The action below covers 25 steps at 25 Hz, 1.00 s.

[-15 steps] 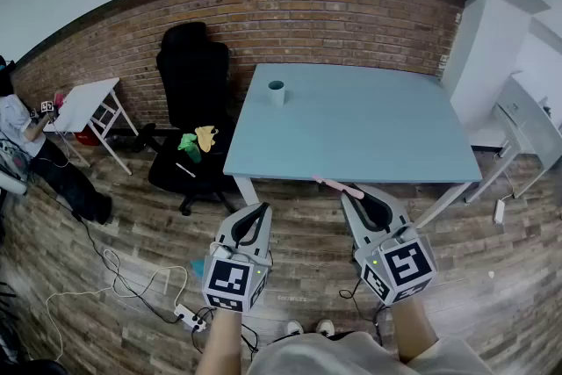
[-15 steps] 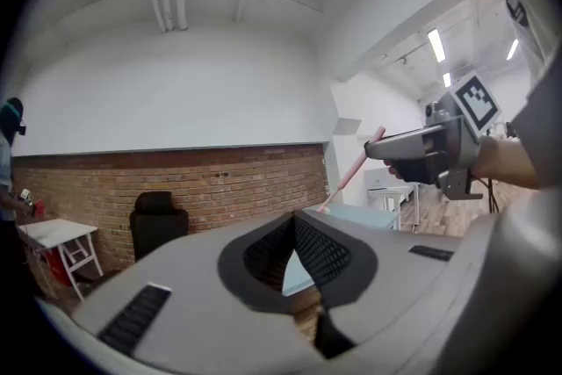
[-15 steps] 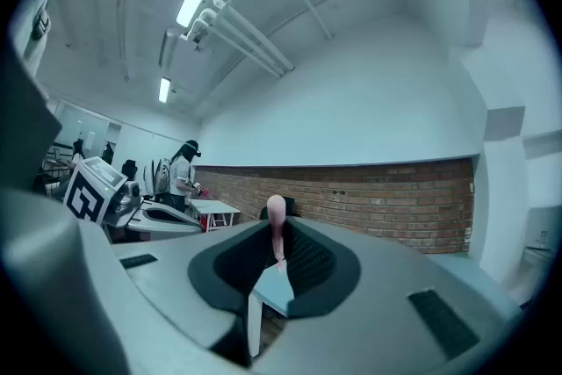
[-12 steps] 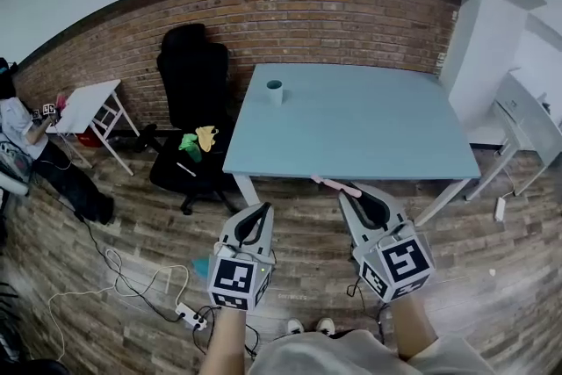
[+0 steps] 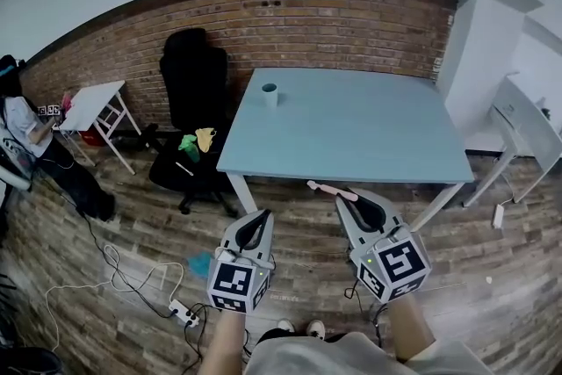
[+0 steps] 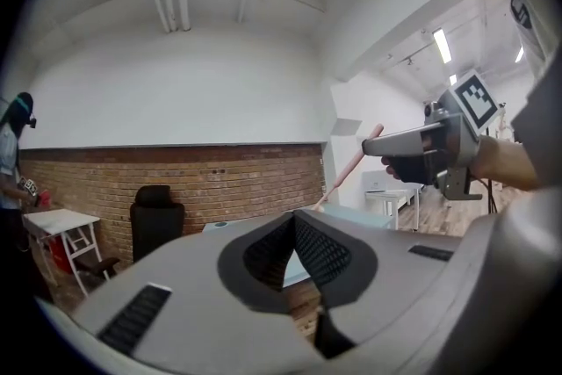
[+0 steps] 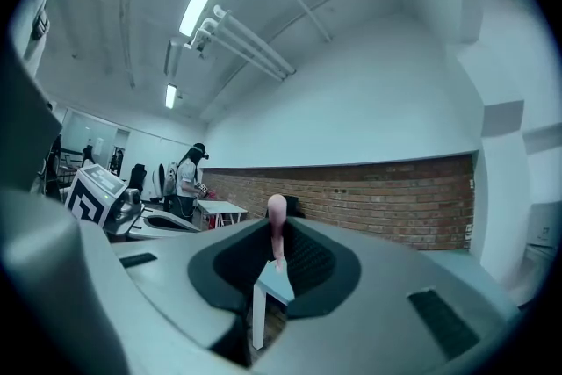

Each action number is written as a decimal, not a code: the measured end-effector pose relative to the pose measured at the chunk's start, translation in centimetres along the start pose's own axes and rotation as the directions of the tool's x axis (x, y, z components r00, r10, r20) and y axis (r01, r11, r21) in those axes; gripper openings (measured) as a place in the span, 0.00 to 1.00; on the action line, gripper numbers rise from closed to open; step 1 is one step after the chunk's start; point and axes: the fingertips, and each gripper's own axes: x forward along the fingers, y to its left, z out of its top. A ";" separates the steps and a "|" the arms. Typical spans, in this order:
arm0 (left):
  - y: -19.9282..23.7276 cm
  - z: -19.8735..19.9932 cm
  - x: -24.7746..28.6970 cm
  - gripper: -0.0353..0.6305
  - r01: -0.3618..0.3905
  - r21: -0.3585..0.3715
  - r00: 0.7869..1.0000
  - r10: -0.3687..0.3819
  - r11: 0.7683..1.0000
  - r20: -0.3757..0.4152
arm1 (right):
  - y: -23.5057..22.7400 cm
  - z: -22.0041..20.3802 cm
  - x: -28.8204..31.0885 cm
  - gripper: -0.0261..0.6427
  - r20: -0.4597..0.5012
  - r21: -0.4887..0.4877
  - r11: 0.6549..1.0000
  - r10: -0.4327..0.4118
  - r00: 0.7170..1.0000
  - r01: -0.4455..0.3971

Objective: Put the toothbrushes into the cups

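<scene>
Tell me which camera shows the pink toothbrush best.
Right gripper view: the pink toothbrush stands close and centred, clamped in the right gripper, though end-on. The head view shows it small, jutting from that gripper; the left gripper view shows a slanted pink stick.

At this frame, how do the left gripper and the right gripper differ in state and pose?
The right gripper is shut on a pink toothbrush; the left gripper is shut on nothing. The right gripper's tip sits slightly further forward than the left gripper's. Both are held over the wood floor, short of the blue table, and point toward it.
</scene>
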 end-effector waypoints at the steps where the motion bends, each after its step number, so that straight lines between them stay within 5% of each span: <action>1: -0.4 0.0 0.0 0.07 -0.006 0.000 1.000 0.006 1.000 -0.001 | -0.2 -0.1 -0.3 0.14 0.000 0.000 1.000 0.002 1.000 -0.002; 20: 1.6 -0.1 5.3 0.06 -0.029 0.008 1.000 0.029 1.000 -0.008 | -4.8 -1.1 3.4 0.14 0.002 0.010 1.000 0.017 1.000 -0.017; 25: 3.8 -1.1 8.0 0.07 -0.034 0.056 0.999 0.035 0.998 -0.026 | -6.1 -2.0 6.4 0.14 0.005 0.015 1.000 0.019 1.000 -0.019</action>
